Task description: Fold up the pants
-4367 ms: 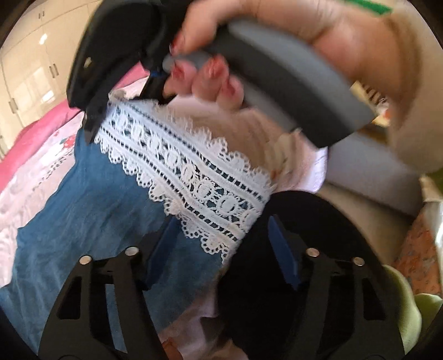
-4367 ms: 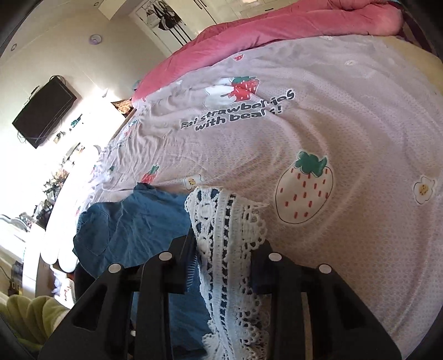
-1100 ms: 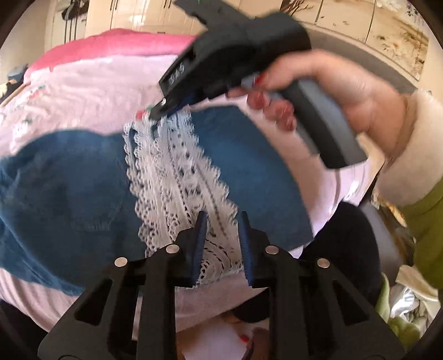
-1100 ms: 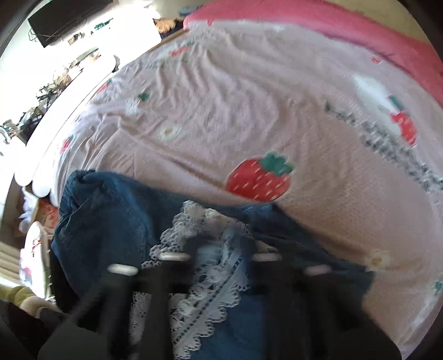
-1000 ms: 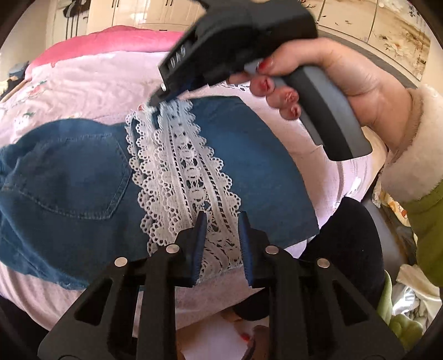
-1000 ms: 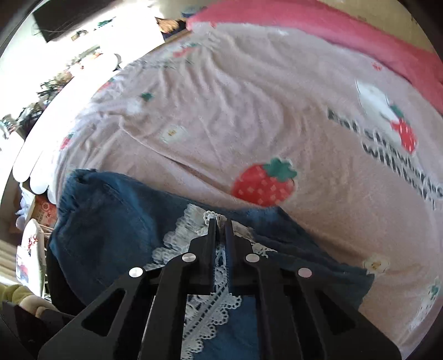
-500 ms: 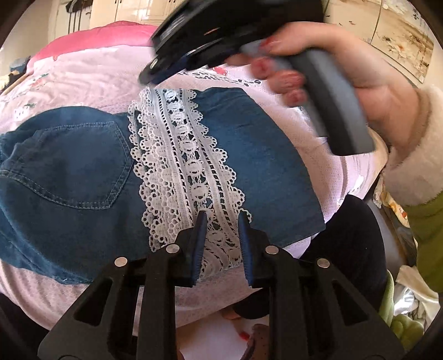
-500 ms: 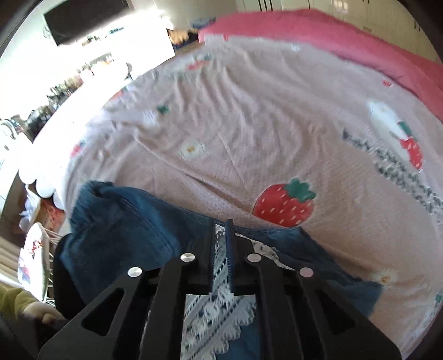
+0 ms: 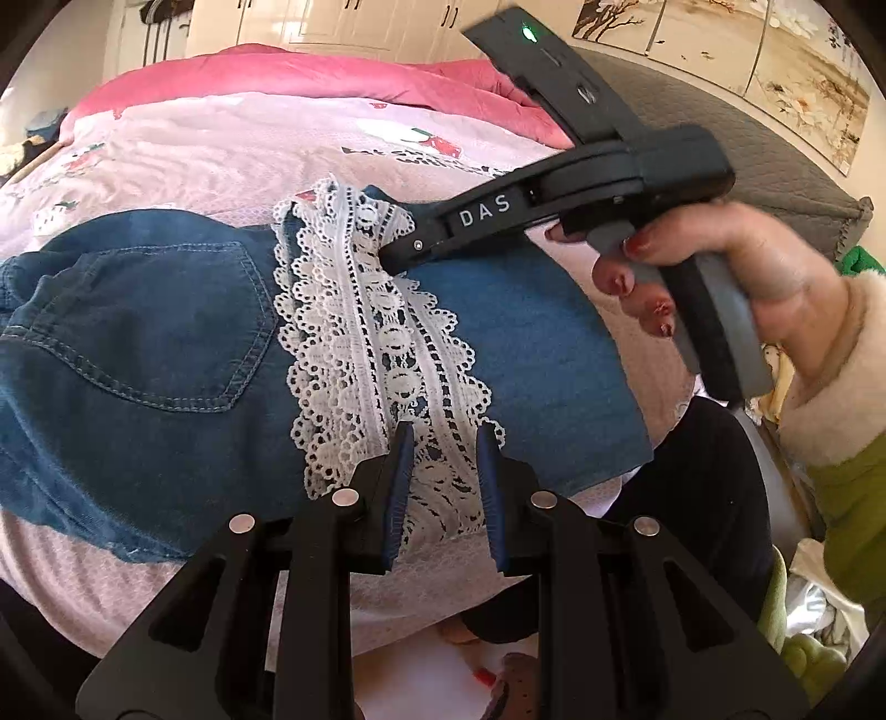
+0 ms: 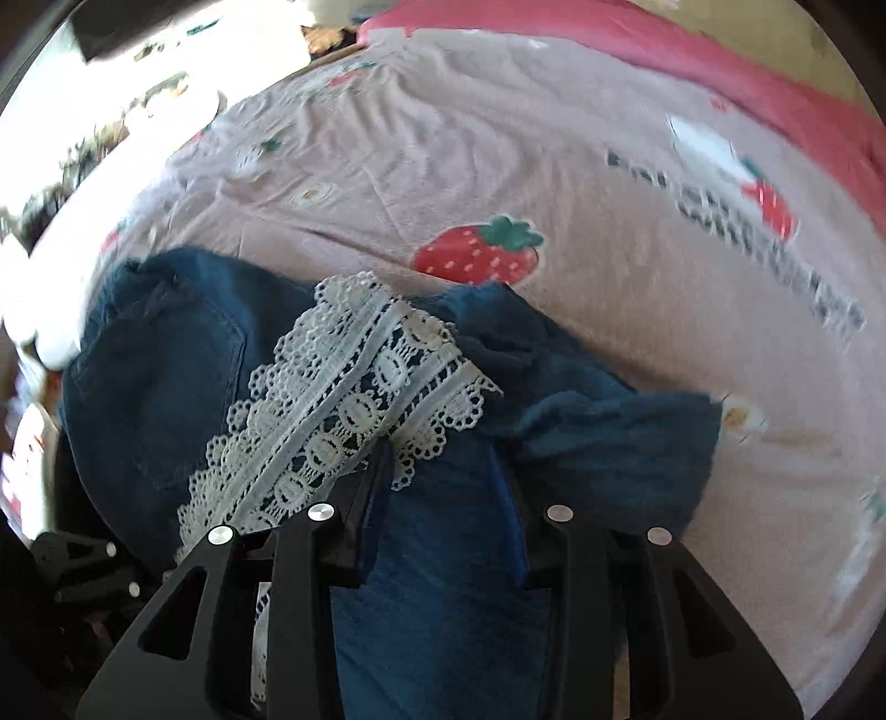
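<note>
Blue denim pants [image 9: 166,343] with a white lace band [image 9: 365,332] lie on a pale pink bedspread [image 10: 498,166].
Between and ahead of the black, blue-padded jaws runs the openwork lace, scalloped at both edges; beyond them the spread shows red strawberries [image 10: 476,255] with green tops, dark lettering and a deep pink border.

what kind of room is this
Most likely a bedroom: the denim pants lie on a bed with a strawberry-print sheet, a pink quilt behind, and cupboard doors beyond.
</note>
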Demonstrator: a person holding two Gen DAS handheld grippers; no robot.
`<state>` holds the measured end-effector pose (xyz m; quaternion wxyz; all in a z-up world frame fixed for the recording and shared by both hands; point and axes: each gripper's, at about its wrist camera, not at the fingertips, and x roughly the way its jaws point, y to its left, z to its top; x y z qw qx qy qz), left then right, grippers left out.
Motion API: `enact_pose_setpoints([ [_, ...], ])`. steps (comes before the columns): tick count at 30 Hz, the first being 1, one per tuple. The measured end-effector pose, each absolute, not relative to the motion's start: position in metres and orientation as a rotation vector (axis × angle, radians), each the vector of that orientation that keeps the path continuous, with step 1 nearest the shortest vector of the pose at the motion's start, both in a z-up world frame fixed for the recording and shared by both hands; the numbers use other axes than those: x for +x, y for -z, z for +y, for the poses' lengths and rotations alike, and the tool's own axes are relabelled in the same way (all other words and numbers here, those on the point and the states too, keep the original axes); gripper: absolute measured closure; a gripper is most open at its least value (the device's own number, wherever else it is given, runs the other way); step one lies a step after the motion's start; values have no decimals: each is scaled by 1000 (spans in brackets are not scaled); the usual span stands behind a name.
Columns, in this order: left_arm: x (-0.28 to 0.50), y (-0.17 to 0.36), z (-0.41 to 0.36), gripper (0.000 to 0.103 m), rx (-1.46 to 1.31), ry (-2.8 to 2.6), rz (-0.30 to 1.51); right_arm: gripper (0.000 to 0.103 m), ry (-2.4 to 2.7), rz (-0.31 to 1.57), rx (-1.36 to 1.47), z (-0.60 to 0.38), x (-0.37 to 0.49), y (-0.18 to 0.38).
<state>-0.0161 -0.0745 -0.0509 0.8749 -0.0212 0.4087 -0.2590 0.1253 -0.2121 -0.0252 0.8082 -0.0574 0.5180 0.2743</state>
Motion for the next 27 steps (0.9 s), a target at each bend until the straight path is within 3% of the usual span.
enact_pose_setpoints([
  [5,-18,47,-71,87,-56,530,850,69,-593,1100,-19,-224,125,21],
  [7,-19,43,-70,85,-60,517,849,61,-596,1077,-5,-226,120,13],
  [8,-19,41,-68,83,-69,516,852,54,-602,1067,14,-228,117,9],
  [11,-23,30,-62,56,-59,473,825,51,-621,1038,78,-235,111,-4],
  [17,-26,13,-40,50,-89,410,795,39,-634,980,110,-242,99,-28],
  [27,-29,-3,-14,24,-123,326,764,19,-697,903,84,-231,80,-60],
])
